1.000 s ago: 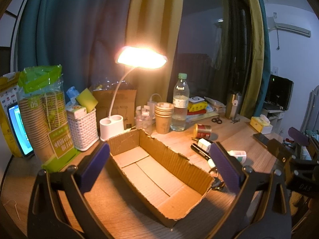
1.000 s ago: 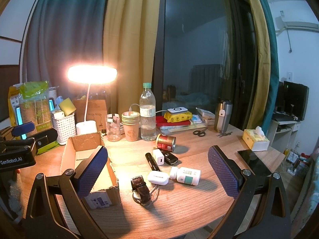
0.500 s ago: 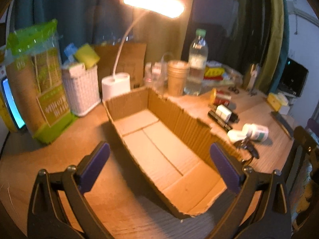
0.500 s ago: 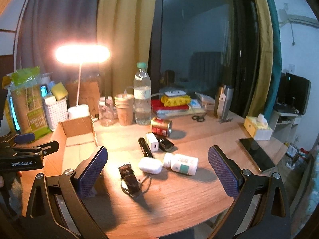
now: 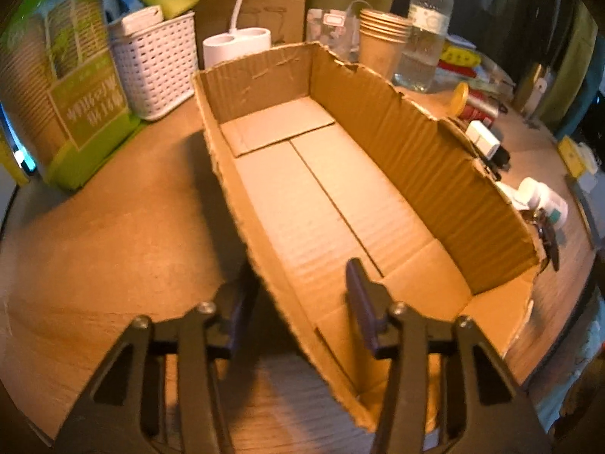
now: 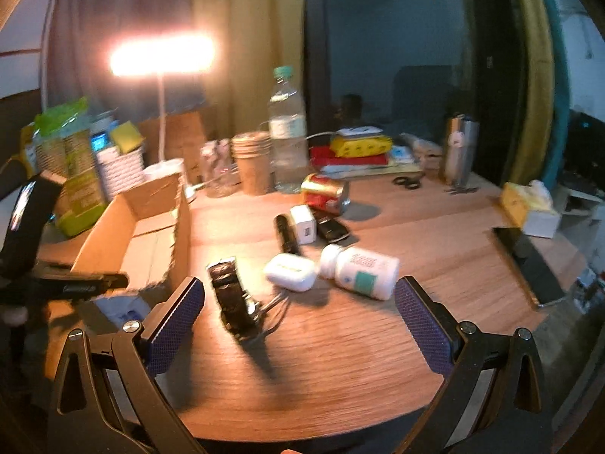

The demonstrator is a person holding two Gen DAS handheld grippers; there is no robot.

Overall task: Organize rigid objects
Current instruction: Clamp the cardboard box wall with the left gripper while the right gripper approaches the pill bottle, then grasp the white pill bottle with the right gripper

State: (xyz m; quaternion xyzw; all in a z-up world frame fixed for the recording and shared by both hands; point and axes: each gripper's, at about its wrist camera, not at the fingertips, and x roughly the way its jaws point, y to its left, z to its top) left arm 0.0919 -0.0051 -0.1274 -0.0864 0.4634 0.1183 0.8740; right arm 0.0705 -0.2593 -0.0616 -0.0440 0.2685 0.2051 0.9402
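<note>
Cardboard box holds nothing as we straddle its near wall with the left gripper, the right gripper spread over unsorted items.

The cardboard box is open-topped with bare floor. A white basket, lamp base and paper cups crowd its far end; the pill bottle, earbud case and watch lie beside its right wall.

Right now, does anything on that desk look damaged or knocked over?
The open brown cardboard box has ragged, torn top edges. The white pill bottle and the red-and-gold tin can lie on their sides. The left claw straddles the box's near wall.
</note>
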